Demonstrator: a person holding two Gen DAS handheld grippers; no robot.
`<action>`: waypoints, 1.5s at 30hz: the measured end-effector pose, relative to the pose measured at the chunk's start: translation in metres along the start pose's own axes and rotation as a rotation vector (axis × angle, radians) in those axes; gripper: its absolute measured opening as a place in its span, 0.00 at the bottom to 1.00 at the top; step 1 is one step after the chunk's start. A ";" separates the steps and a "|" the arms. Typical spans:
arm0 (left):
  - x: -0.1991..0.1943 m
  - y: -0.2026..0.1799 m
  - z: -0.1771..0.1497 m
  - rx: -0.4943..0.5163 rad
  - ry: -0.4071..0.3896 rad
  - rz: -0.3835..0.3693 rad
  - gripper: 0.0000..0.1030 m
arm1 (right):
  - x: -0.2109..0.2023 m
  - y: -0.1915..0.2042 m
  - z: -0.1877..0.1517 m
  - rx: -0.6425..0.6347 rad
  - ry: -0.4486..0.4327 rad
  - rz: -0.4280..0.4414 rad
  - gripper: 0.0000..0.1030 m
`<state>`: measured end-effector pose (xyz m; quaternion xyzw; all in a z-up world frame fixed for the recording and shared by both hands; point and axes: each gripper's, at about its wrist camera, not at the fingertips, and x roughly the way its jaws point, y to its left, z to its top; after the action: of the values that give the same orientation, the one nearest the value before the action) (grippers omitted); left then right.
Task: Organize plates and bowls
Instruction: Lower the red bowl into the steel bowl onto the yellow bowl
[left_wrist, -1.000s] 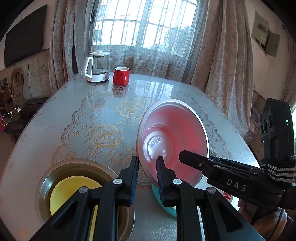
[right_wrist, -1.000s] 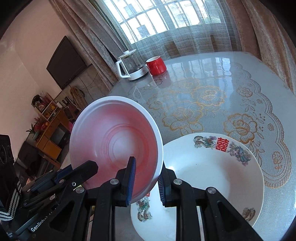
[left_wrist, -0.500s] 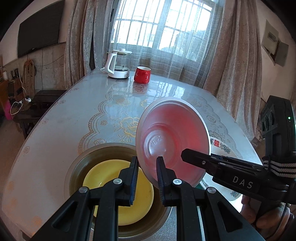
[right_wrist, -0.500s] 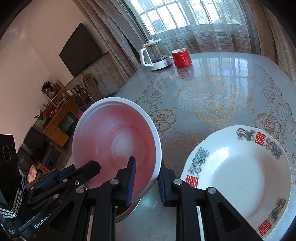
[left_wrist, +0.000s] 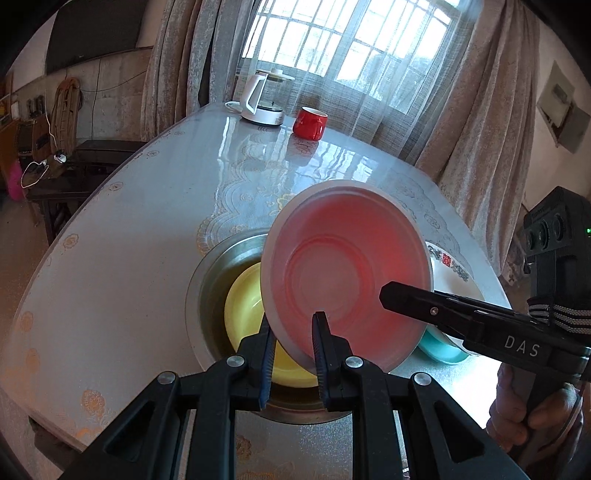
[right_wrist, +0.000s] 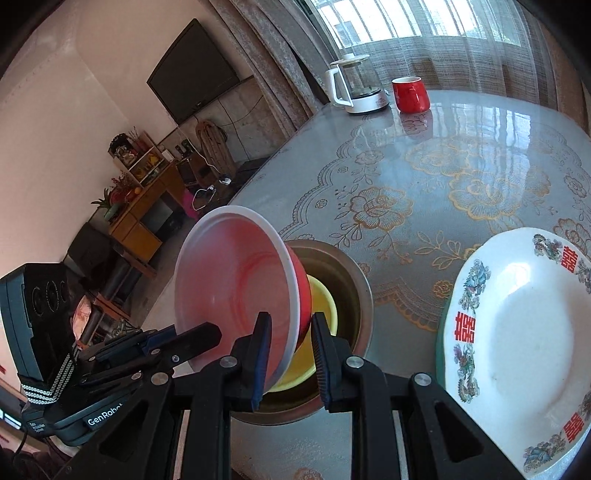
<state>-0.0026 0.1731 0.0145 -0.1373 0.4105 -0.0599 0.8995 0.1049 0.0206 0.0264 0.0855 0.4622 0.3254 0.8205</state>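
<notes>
A red bowl with a white rim (left_wrist: 347, 273) hangs tilted over a metal basin (left_wrist: 207, 280) that has a yellow bowl (left_wrist: 243, 302) lying inside. My left gripper (left_wrist: 293, 332) is shut on the red bowl's near rim. The right gripper (right_wrist: 291, 332) is shut on the rim of the same red bowl (right_wrist: 232, 280), whose outside faces the basin (right_wrist: 354, 280) and yellow bowl (right_wrist: 325, 299). Each gripper shows in the other's view, at the bowl's edge. A white plate with red characters (right_wrist: 517, 325) rests on a teal dish (left_wrist: 439, 350) to the right.
A white kettle (left_wrist: 264, 99) and a red mug (left_wrist: 309, 122) stand at the table's far end by the curtained window. The table's rounded edge (left_wrist: 55, 258) runs close to the left of the basin. A person's hand (left_wrist: 535, 424) grips the right tool.
Both grippers carried the red bowl leftward, away from the white plate, until it hangs over the metal basin and yellow bowl. The bowl has rolled a little. Both grips held.
</notes>
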 end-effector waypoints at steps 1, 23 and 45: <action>0.002 0.004 -0.002 -0.008 0.005 0.005 0.18 | 0.004 0.001 -0.002 -0.002 0.011 -0.001 0.22; 0.034 0.019 0.005 0.012 0.090 0.033 0.18 | 0.025 -0.017 -0.009 0.087 0.037 -0.026 0.25; 0.041 0.023 0.012 0.031 0.068 0.046 0.19 | 0.033 -0.007 -0.003 0.043 0.020 -0.082 0.21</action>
<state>0.0331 0.1887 -0.0147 -0.1115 0.4430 -0.0502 0.8881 0.1175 0.0348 -0.0016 0.0809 0.4803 0.2827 0.8264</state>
